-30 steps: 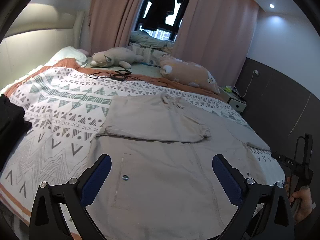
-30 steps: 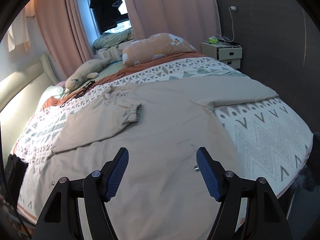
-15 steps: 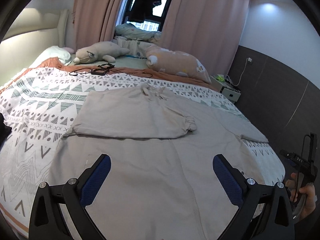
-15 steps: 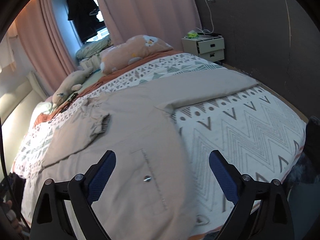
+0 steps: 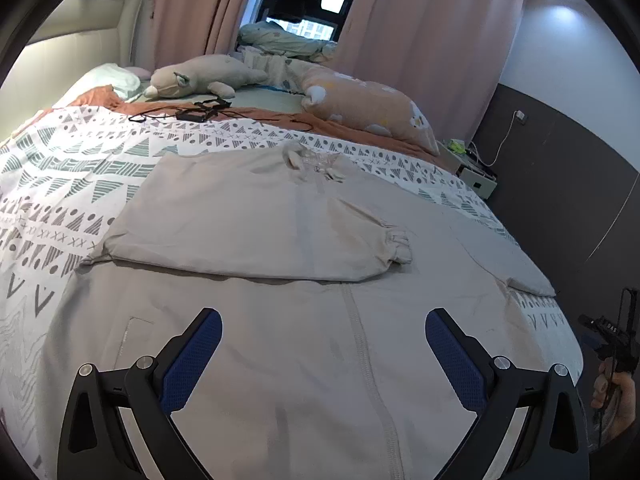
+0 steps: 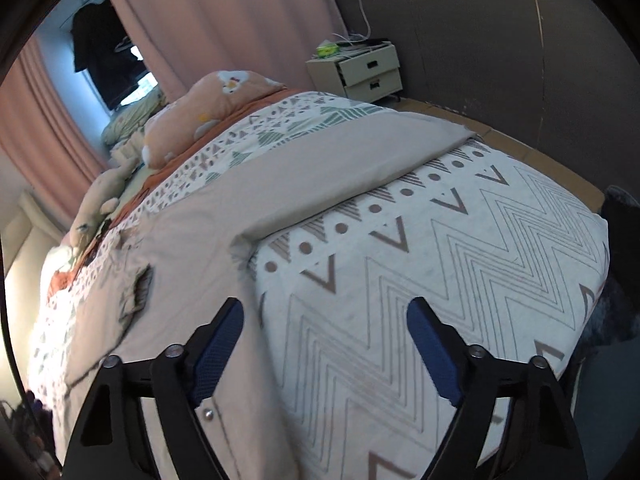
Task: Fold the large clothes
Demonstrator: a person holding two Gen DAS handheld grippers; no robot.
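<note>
A large beige jacket [image 5: 304, 344] lies flat on the patterned bedspread [image 5: 60, 184]. Its left sleeve [image 5: 256, 224] is folded across the chest, cuff near the middle. The other sleeve [image 6: 360, 148] stretches out toward the bed's right edge. My left gripper [image 5: 323, 344] is open and empty above the jacket's lower front. My right gripper [image 6: 325, 336] is open and empty above the jacket's right side edge [image 6: 248, 280] and the bare bedspread [image 6: 460, 248]. The right gripper's handle also shows at the right edge of the left wrist view [image 5: 612, 340].
Two plush toys [image 5: 204, 76] [image 5: 368, 108] and black cables [image 5: 196, 112] lie near the head of the bed. A bedside cabinet [image 6: 360, 72] stands by the dark wall. Pink curtains [image 5: 420, 40] hang behind. A dark object [image 6: 620, 216] sits off the bed's right corner.
The right gripper has swung right, from over the jacket body to its right edge and the bedspread. The left gripper has shifted slightly toward the jacket's centre. Both stay open.
</note>
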